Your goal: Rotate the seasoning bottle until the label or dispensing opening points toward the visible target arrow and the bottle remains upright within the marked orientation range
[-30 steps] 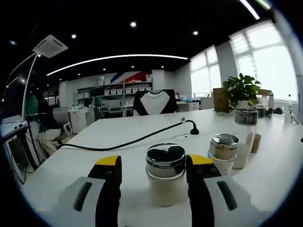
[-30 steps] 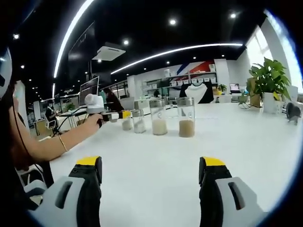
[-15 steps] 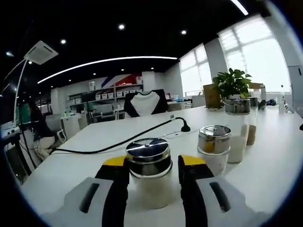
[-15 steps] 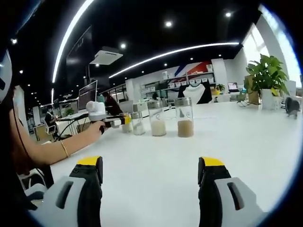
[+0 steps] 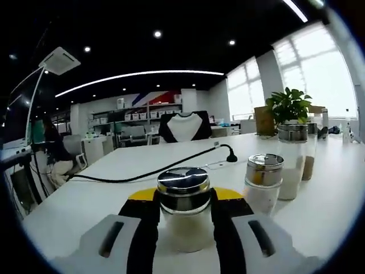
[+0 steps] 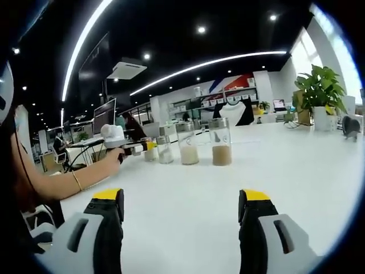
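Risk, judged from the present grip: the left gripper [image 5: 183,214] pinches the nearest seasoning bottle [image 5: 183,212] with both yellow-tipped jaws pressed against its glass just under the cap. A grip that high on a short jar may tip it when the wrist turns, and then it would not stay upright. A second shaker [image 5: 263,182] stands just beside it on the right; a wide swing of the right-hand jaw could knock it. Smooth glass may also slip in the pads, so the bottle would turn less than the hand does.

No target arrow or marked range is visible on the white table [image 5: 114,188], so alignment cannot be checked from here. No label or dispensing opening can be made out on the bottle either.

The bottle: squat, clear glass, polished metal cap, pale powder filling most of the body. It stands upright on the table at the near end of a row. Behind the second shaker come taller jars [image 5: 292,160], then a potted plant [image 5: 290,105]. A black cable [image 5: 154,171] runs across the table behind.

Right gripper [image 6: 181,225]: jaws spread wide, holding nothing, over bare table. Its view shows the row of jars [image 6: 221,141] from the side, with the person's hand [image 6: 111,160] at the far left end.
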Action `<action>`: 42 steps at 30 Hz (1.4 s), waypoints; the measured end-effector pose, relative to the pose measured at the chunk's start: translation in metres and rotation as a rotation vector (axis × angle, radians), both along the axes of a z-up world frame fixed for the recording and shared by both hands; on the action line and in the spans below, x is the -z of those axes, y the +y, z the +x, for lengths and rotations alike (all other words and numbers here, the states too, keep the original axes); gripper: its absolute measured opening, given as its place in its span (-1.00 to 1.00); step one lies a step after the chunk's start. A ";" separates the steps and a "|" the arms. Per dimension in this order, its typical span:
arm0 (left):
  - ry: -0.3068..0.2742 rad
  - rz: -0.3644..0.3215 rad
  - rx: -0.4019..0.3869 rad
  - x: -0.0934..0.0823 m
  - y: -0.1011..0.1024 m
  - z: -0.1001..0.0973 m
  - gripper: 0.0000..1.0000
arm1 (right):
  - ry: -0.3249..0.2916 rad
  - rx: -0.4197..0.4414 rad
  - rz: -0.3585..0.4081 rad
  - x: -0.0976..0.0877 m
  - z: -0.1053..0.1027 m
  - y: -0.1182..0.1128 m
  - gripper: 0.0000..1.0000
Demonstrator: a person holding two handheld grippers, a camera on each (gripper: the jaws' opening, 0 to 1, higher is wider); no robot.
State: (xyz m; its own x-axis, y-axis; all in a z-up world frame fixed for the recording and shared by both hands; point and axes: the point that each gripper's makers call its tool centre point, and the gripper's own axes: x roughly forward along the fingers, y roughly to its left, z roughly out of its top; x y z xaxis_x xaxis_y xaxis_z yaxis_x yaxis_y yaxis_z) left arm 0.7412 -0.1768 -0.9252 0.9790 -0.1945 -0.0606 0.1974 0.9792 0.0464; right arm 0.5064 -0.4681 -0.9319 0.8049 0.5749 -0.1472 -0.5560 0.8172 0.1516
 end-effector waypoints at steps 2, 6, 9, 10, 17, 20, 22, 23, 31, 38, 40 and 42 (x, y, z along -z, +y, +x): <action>-0.002 0.001 -0.001 0.000 0.001 0.000 -0.26 | 0.004 0.000 -0.004 0.001 0.000 0.000 0.66; -0.006 -0.018 0.004 -0.001 0.001 -0.002 -0.27 | 0.004 -0.003 -0.011 0.001 -0.002 0.001 0.66; -0.023 -0.044 0.007 -0.004 0.002 -0.006 -0.27 | 0.002 0.000 -0.012 0.000 -0.002 0.001 0.66; -0.031 -0.048 0.005 -0.007 0.003 -0.006 -0.27 | 0.000 0.004 -0.008 -0.001 -0.002 0.001 0.66; -0.070 -0.036 0.010 -0.027 0.006 -0.012 -0.27 | 0.003 0.000 -0.012 0.000 -0.002 0.004 0.66; -0.103 0.037 0.036 -0.040 0.004 -0.015 -0.27 | 0.008 -0.006 -0.023 0.002 -0.003 0.005 0.64; -0.154 0.110 0.029 -0.054 0.002 -0.018 -0.27 | 0.019 -0.004 -0.048 0.007 -0.002 0.006 0.64; -0.163 0.145 0.043 -0.059 -0.002 -0.020 -0.27 | 0.020 -0.006 -0.050 0.008 -0.002 0.007 0.64; -0.172 0.026 0.130 -0.071 -0.020 -0.025 -0.27 | 0.019 -0.024 -0.031 0.006 -0.005 0.014 0.64; -0.188 0.043 0.188 -0.083 -0.038 -0.037 -0.27 | -0.017 -0.056 -0.046 0.001 -0.010 0.022 0.70; -0.196 0.063 0.211 -0.087 -0.043 -0.040 -0.27 | -0.008 -0.063 -0.054 0.003 -0.010 0.024 0.70; -0.206 0.053 0.239 -0.090 -0.048 -0.043 -0.27 | -0.006 -0.063 -0.054 0.004 -0.009 0.024 0.70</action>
